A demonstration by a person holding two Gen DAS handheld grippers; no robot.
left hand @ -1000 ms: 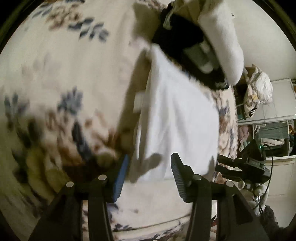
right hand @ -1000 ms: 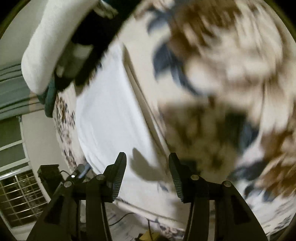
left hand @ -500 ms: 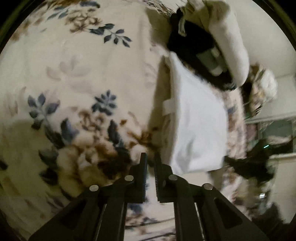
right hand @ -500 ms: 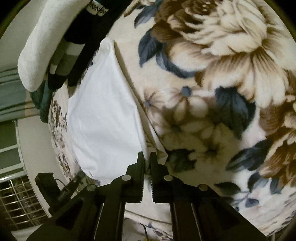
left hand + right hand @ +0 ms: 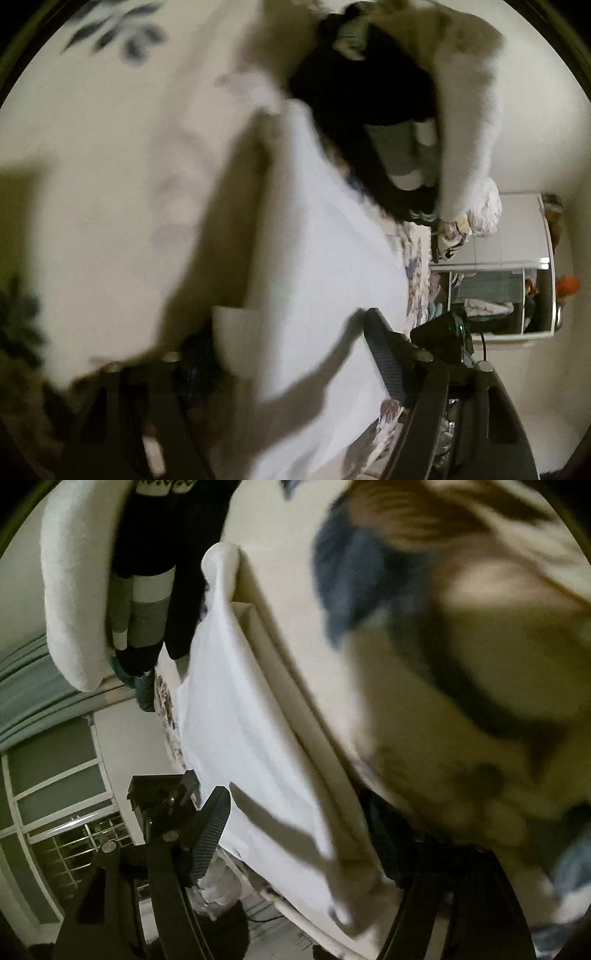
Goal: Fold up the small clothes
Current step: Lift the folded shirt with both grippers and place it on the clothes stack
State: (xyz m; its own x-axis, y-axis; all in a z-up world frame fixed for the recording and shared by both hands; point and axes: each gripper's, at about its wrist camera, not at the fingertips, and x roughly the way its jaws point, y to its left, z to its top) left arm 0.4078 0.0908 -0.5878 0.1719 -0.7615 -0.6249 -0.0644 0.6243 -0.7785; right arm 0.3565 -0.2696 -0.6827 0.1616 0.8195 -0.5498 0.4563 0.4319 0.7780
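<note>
While both my grippers, left (image 5: 288, 365) and right (image 5: 306, 834), are standing wide open, the white cloth (image 5: 317, 266) is lying between their jaws on the floral blanket (image 5: 461, 664).

Home bedroom, floral blanket (image 5: 461, 635) on a bed, piled clothes (image 5: 369, 96), wardrobe shelves (image 5: 491, 291), barred window (image 5: 74, 834)

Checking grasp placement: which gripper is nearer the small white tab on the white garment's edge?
Left. The left gripper has its open jaws right at the tab. The right gripper is open at the white garment's opposite edge.
</note>
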